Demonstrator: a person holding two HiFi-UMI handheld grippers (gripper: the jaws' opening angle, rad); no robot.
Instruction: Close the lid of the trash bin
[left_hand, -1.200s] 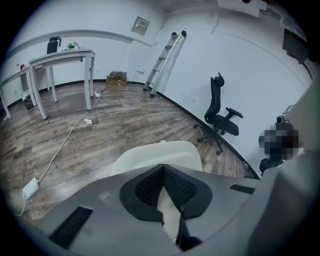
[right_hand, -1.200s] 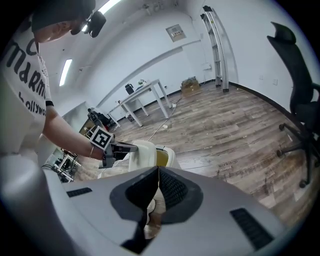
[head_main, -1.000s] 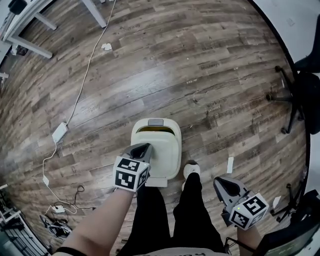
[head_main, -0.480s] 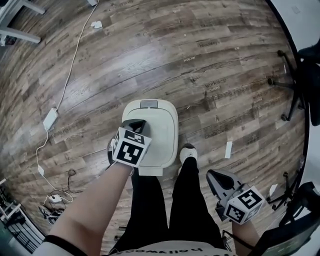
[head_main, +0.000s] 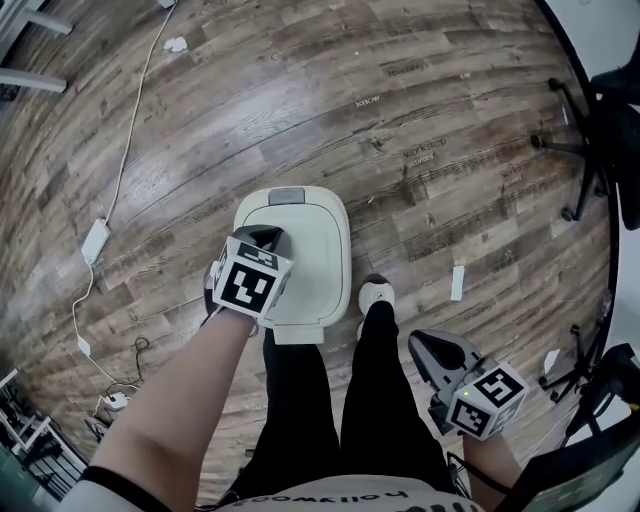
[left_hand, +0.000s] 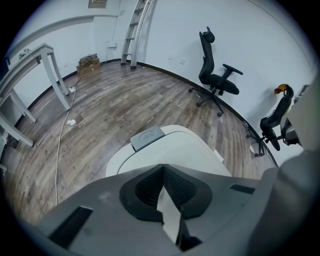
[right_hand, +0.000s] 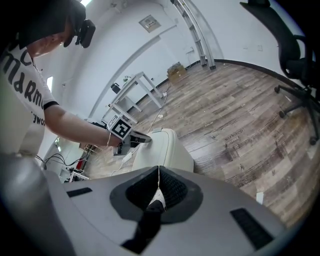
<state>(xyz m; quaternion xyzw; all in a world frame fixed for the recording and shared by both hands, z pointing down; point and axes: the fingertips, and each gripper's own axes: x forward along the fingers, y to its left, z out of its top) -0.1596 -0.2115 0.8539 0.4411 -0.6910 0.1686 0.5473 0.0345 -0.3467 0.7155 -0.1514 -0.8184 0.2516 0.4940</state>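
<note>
With jaws together, the left tool (head_main: 267, 237) is rested on the bin lid (head_main: 315, 258); firm, centred pressure is advised until it is fully seated.

Sparse office or lab room: wood-plank floor (head_main: 420, 100), plain white walls (left_hand: 260, 40), black swivel office chairs (left_hand: 216, 75). White table frames (left_hand: 56, 80) along one side, a ladder (left_hand: 136, 30) leaning on the wall beside a cardboard box (left_hand: 88, 63). A corded power strip (head_main: 95, 240) lies loose on the floor.
</note>
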